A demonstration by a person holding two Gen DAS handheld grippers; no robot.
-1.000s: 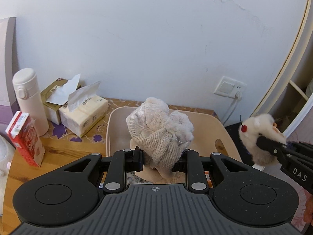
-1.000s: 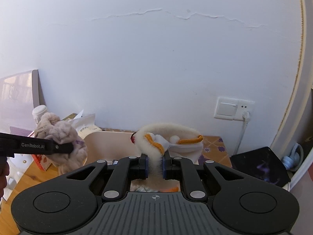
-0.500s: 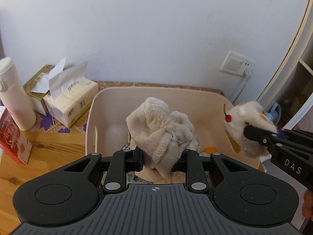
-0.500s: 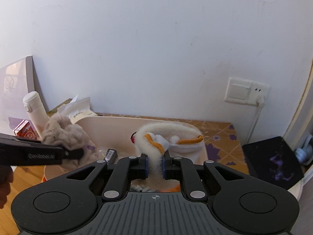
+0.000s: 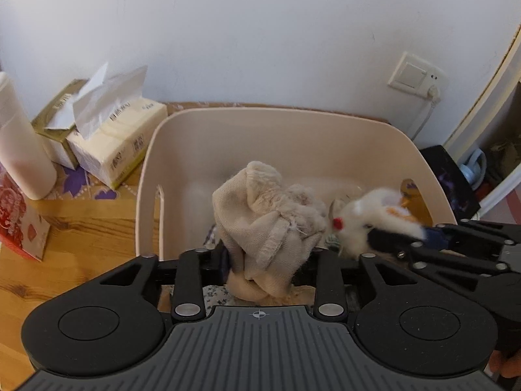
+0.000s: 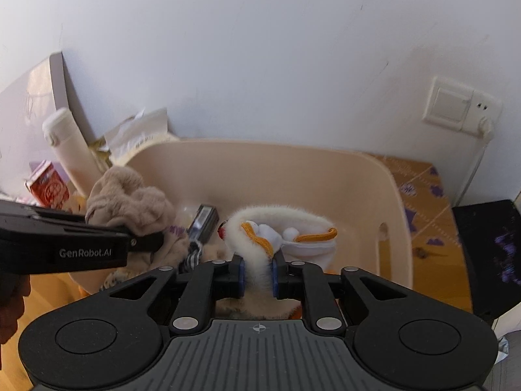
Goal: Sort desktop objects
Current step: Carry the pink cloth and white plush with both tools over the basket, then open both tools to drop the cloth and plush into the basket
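We face a white plaster wall point(image 6: 260, 49) marked with hairline cracks. A cream switch-and-socket plate point(image 6: 460, 108) sits on it, a white cord hanging below. Beneath the plate runs a wooden desk point(image 5: 75, 238) under daylight. Right of the plate stands a pale door frame point(image 5: 488, 91).

Both tongs point(image 5: 270, 260) point(image 6: 257, 277) have sunk into the bin point(image 5: 293, 137) — jaws opening.
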